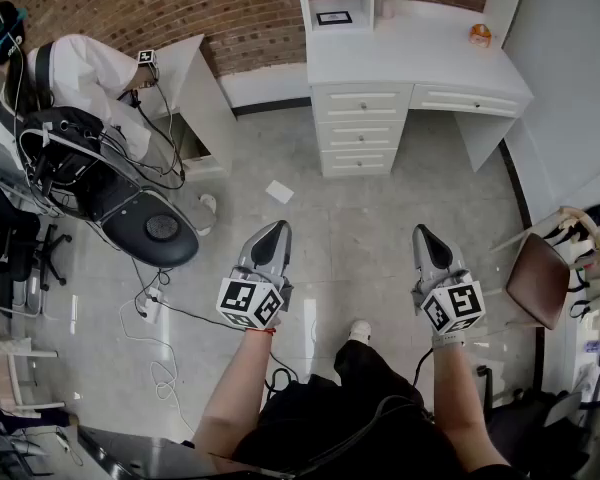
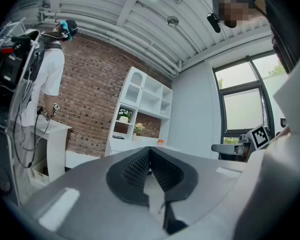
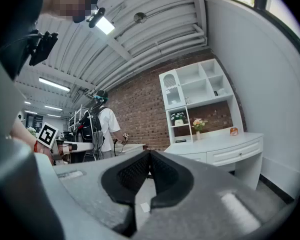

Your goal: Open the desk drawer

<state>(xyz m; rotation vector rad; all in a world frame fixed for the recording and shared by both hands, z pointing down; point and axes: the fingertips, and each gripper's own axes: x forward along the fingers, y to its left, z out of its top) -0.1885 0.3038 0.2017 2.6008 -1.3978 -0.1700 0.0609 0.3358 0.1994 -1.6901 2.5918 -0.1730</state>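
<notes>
The white desk (image 1: 410, 53) stands against the brick wall, at the far side of the floor (image 1: 380, 218) from the person. Its drawers are all closed, with fronts flush: a stack of three under the middle of the desk top, the top drawer (image 1: 358, 101) uppermost, and one wide drawer (image 1: 467, 97) under the right part. A small orange object (image 1: 480, 35) sits near the right back corner of the desk top.

Both tools are well apart from the desk, with bare floor between. The left gripper (image 1: 271, 236) and the right gripper (image 1: 423, 236) are held side by side and point forward toward the desk. In the left gripper view the left gripper (image 2: 150, 152) has its jaws together, tips touching, with nothing between them. The right gripper (image 3: 150, 154) is in the same state in its own view, where the desk (image 3: 225, 143) shows to the right, beyond the jaws.

Both forearms reach forward from the lower edge of the head view, nearly parallel. A second person (image 1: 80, 73) in a white shirt stands at the far left.
</notes>
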